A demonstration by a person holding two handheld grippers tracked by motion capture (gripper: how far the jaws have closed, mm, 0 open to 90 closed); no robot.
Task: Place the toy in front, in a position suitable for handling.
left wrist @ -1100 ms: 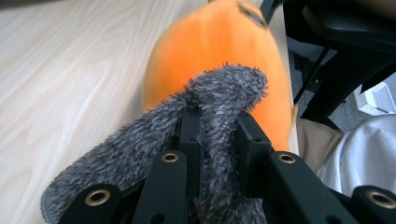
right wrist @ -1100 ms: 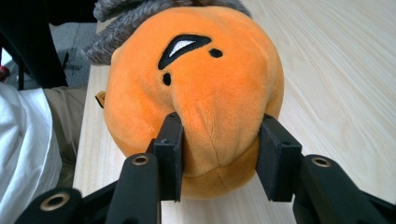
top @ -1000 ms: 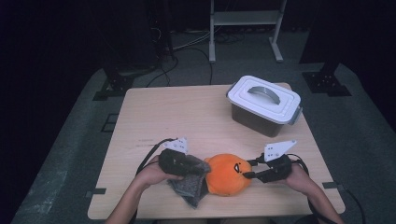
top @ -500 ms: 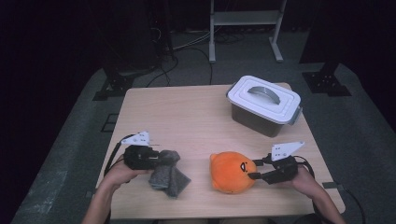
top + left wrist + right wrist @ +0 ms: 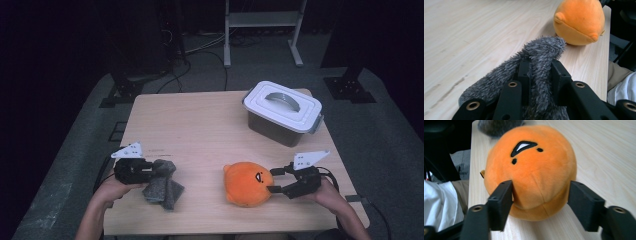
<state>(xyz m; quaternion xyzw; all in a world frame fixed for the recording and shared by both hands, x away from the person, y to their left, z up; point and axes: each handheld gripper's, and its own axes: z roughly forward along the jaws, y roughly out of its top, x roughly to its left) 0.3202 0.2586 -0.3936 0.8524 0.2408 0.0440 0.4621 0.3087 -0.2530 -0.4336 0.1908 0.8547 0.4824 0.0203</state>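
Though edge-near — plush [image 5: 247, 183], open tabletop [image 5: 200, 125] beyond.

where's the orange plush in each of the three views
High view: the orange plush lies near the table's front edge, right of centre, just left of the right claw.
Left gripper view: top right, beyond the tip of the grey furry cloth.
Right gripper view: centre, between the two jaws, face mark up.
Shared landmark: the grey furry cloth, also a blur at the top edge of the right gripper view.
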